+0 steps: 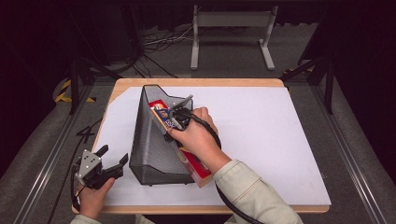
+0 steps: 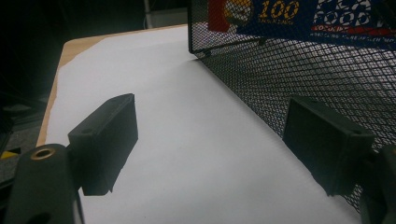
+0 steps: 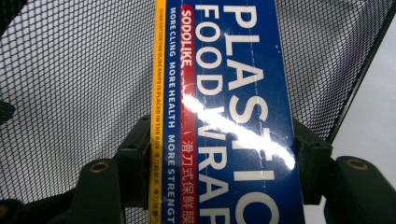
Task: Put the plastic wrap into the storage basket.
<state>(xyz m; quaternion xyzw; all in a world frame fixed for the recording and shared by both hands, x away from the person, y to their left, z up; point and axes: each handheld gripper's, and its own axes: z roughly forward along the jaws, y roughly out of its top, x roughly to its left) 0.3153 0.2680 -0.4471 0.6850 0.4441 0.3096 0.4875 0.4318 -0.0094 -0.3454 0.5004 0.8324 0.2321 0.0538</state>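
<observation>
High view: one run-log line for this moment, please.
right gripper: shut on wrap box | box: partly in mesh holder, lower end sticking out | left gripper: open, empty, beside holder

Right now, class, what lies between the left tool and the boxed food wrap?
The mesh wall of the black basket; the left gripper view shows the box behind it, beyond the open left tool.
</observation>
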